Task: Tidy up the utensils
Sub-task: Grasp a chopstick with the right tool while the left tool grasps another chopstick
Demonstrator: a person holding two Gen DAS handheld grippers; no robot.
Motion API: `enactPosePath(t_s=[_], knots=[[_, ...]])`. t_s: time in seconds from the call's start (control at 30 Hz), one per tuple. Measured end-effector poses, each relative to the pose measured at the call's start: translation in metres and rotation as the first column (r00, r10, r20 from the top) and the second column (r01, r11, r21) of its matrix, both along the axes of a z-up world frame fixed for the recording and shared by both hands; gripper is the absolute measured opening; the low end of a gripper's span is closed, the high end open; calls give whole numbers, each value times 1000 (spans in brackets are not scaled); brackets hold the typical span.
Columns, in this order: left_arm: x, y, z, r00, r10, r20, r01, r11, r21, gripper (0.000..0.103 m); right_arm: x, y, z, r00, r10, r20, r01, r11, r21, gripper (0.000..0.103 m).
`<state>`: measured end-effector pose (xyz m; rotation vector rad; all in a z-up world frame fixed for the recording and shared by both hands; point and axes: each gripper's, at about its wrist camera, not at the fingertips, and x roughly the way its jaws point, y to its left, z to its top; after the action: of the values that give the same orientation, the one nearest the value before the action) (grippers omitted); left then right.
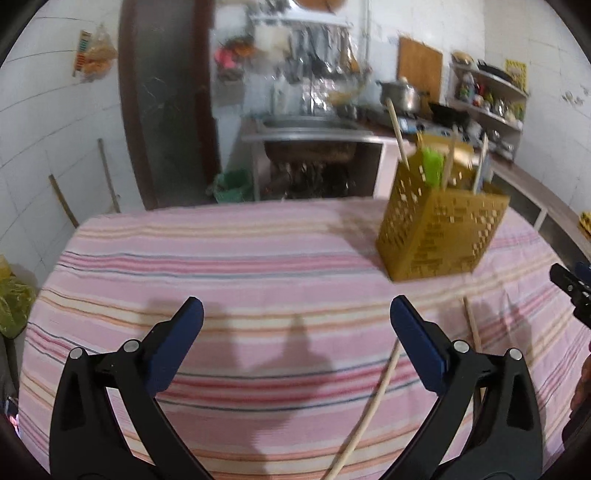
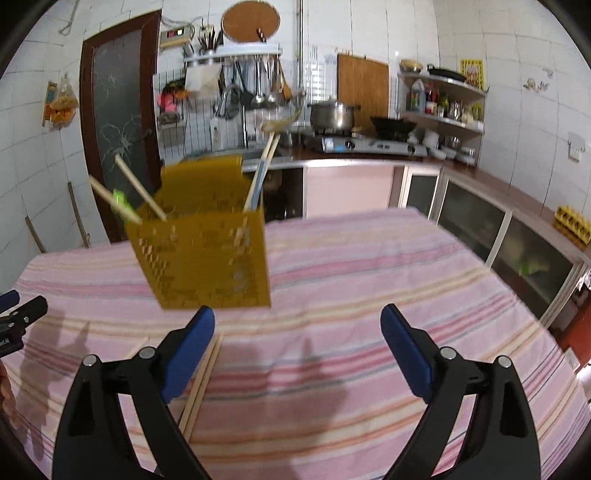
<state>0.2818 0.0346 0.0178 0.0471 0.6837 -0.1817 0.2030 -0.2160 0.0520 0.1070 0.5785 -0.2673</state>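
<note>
Fingers point(image 1: 192, 325) of left gripper point(image 1: 295, 314) and right gripper point(image 2: 297, 321) apart, empty; chopsticks point(image 2: 205, 373) flat on desk point(image 2: 369, 258) before holder point(image 2: 207, 258): light, stiff, slippery; pinch mid-shaft.

White tiled walls point(image 2: 369, 33) close in a small kitchen. At the far left stands a dark brown door point(image 2: 118, 122) with frosted glass. A far counter point(image 2: 369, 157) carries a sink point(image 1: 314, 129), a gas stove point(image 2: 369, 146) and a steel pot point(image 2: 332, 114). Corner shelves point(image 2: 443, 107) hold bottles on the right. A wooden board point(image 2: 364, 88) leans on the wall. The near worktop point(image 2: 369, 277) wears a pink striped cloth.
</note>
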Motion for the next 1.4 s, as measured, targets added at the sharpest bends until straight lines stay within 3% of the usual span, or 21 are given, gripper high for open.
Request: enactPosePath(t_s=[0.17, 0.37, 0.63, 0.9, 0.97, 1.23, 1.33, 1.4], knots=[[3, -12, -22, 997, -60, -43, 62, 997, 37, 98, 11, 13, -27, 998, 13, -69, -12, 1000, 24, 90], [5, -33, -45, 988, -137, -73, 146, 981, 131, 98, 26, 27, -59, 987, 20, -161, -16, 1000, 25, 89], [17, -47, -60, 970, -201, -140, 218, 969, 118, 98, 38, 34, -74, 975, 19, -221, -5, 998, 63, 89], [28, -52, -73, 953, -202, -228, 228, 969, 95, 97, 46, 45, -83, 961, 19, -277, -4, 998, 55, 88], [31, -52, -74, 951, -199, -237, 225, 970, 90, 96, 46, 50, -84, 959, 17, -283, -3, 999, 50, 81], [37, -68, -77, 945, -223, -238, 249, 965, 83, 65, 53, 65, -78, 956, 24, -292, -12, 999, 43, 61], [40, -71, -77, 944, -223, -242, 245, 967, 63, 57, 57, 66, -77, 957, 34, -289, -15, 998, 66, 42], [42, -73, -76, 941, -229, -251, 249, 967, 50, 51, 61, 68, -76, 956, 33, -291, -14, 998, 69, 38]])
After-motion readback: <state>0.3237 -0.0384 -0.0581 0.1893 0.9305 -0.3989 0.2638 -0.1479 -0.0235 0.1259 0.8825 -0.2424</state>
